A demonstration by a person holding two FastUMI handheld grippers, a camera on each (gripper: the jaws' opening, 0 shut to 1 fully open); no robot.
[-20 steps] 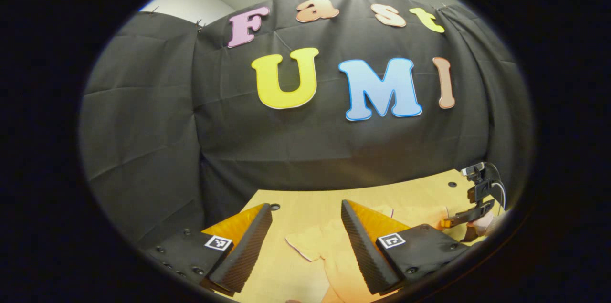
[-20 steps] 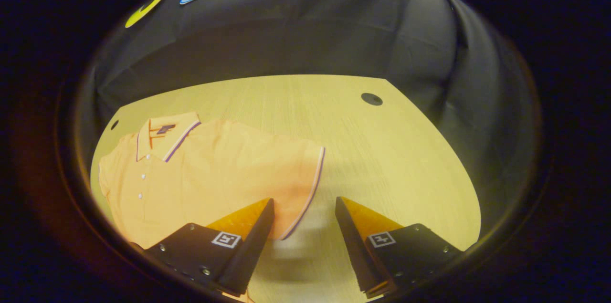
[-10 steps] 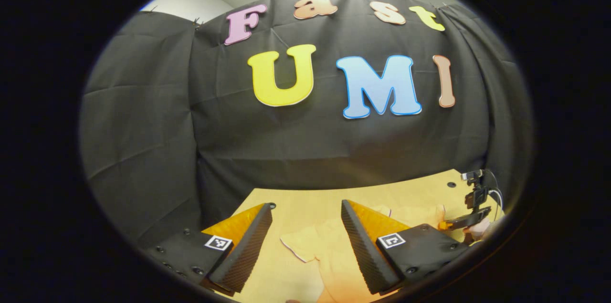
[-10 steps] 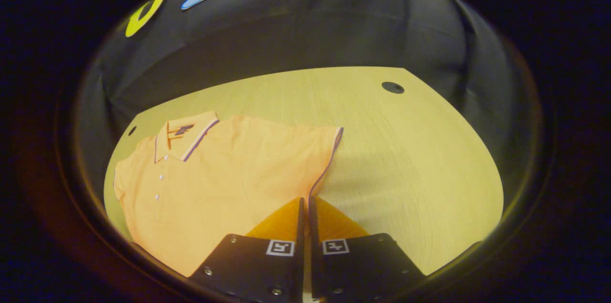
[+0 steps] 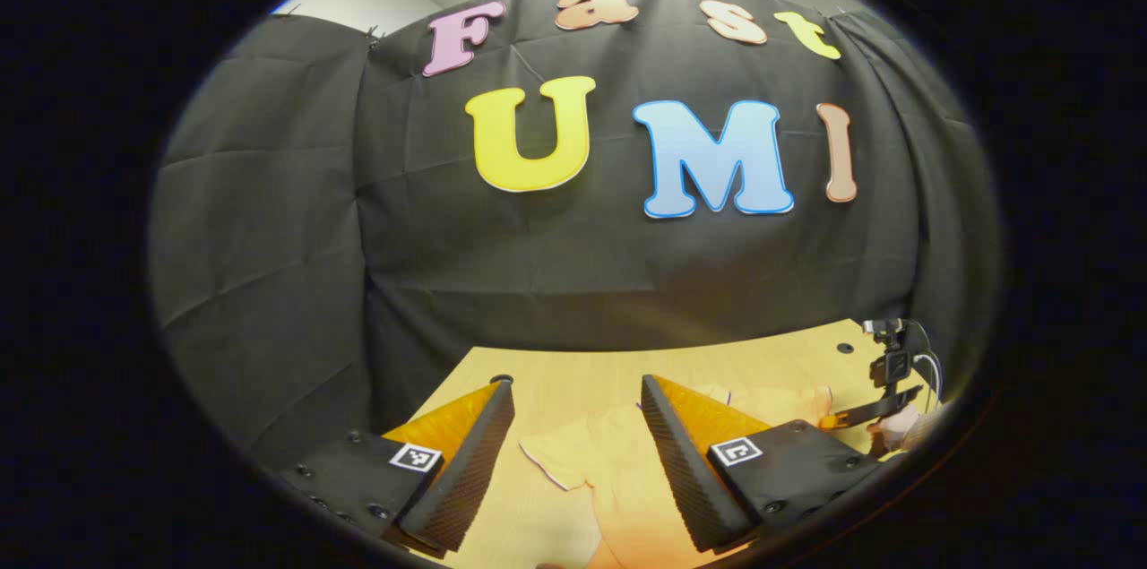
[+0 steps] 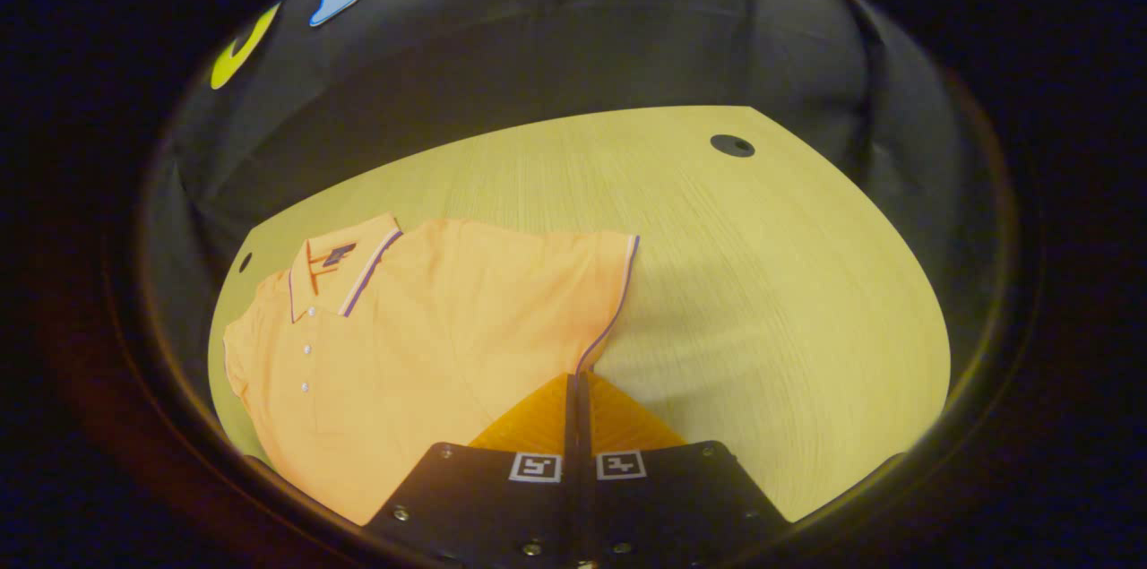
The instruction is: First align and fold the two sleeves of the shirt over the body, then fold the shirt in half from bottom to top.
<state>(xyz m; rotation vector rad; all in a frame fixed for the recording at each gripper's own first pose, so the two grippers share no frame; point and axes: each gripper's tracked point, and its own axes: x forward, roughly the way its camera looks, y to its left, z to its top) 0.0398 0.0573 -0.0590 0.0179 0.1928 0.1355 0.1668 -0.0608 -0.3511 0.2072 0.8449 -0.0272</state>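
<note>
Orange shirt (image 6: 430,327) flat; right tongs (image 6: 576,381) clamp its sleeve (image 6: 591,291), left tongs (image 5: 573,399) apart

Pale wooden table (image 6: 762,282) with fine straight grain, backed by the black cloth wall. Round dark hole (image 6: 732,144) near the far right corner in the right gripper view, a smaller hole (image 6: 245,262) near the far left edge. Orange polo shirt (image 6: 421,327) spread flat on the left part of the tabletop, collar toward the far side, striped sleeve edge toward the middle. Same table (image 5: 573,381) and shirt (image 5: 609,461) low in the left gripper view.
</note>
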